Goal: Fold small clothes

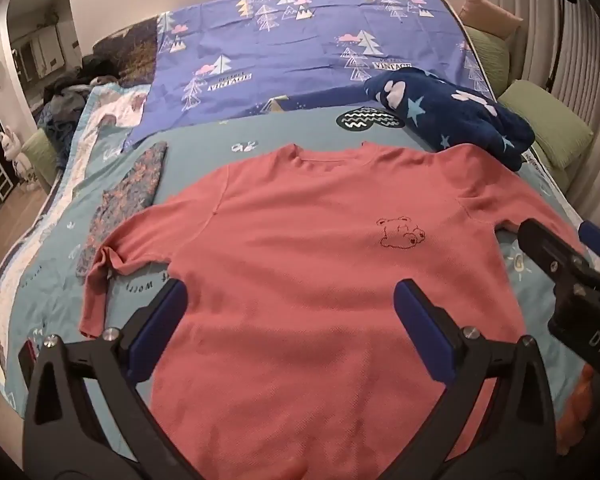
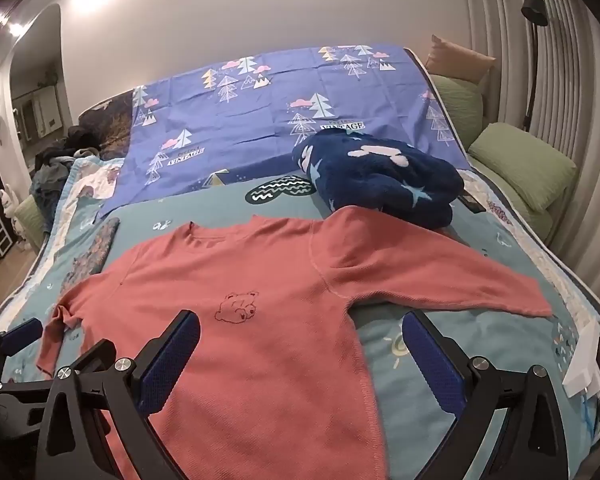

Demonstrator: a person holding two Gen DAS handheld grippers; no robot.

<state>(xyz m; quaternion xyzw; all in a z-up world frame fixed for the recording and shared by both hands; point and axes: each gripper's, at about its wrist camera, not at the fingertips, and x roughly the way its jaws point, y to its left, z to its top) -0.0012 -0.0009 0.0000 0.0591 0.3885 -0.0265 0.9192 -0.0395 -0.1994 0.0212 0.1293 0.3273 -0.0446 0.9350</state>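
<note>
Both grippers hover low over the near edge of the bed [image 2: 480,248], fingers spread wide, holding nothing. Left gripper [image 1: 290,304] frames the pink shirt [image 1: 312,264], lying flat, front up; right gripper [image 2: 300,338] straddles its side seam below the outstretched sleeve [image 2: 452,280].

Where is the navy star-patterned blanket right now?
The navy blanket lies bunched at the bed's far right, just beyond the pink shirt shoulder, near the green cushion.
</note>
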